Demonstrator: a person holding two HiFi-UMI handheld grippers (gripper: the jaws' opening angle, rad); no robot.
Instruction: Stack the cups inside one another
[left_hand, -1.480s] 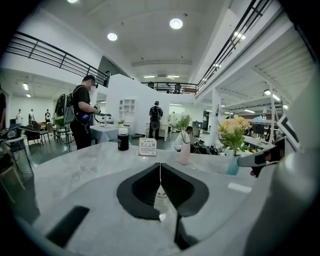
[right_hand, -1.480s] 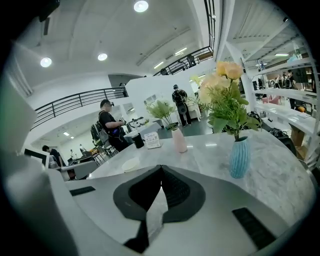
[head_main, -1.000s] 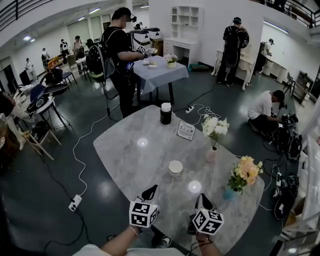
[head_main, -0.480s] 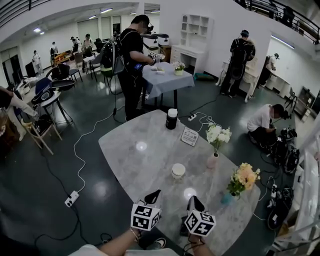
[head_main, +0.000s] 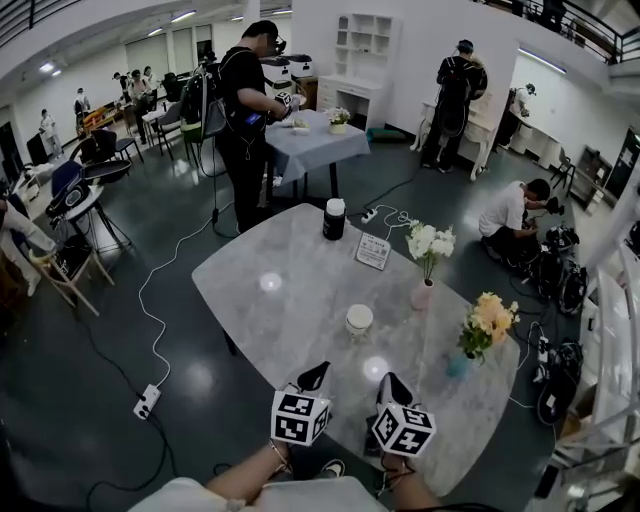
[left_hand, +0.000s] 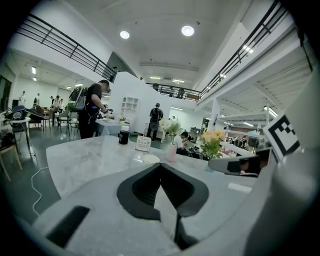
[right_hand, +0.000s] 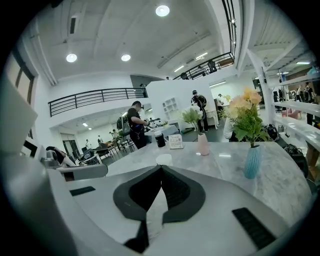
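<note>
A white cup (head_main: 359, 319) stands near the middle of the marble table (head_main: 270, 320); it also shows as the white cup (left_hand: 151, 159) and the white cup (right_hand: 163, 159). A dark cup with a white top (head_main: 333, 220) stands at the far edge, seen again as the dark cup (left_hand: 124, 135) and the dark cup (right_hand: 160, 140). My left gripper (head_main: 318, 369) and right gripper (head_main: 387, 381) hover side by side over the near edge, short of the white cup. The left gripper (left_hand: 160, 164) and the right gripper (right_hand: 161, 167) are both shut, with nothing in them.
A small sign card (head_main: 373, 251) stands past the white cup. A pink vase of white flowers (head_main: 423, 297) and a blue vase of orange flowers (head_main: 458, 366) stand along the right side. People, chairs, cables and a cloth-covered table (head_main: 312, 141) surround the marble table.
My right gripper has drifted left, closer to the left gripper. Both stay shut and short of the white cup. The head view has shifted slightly.
</note>
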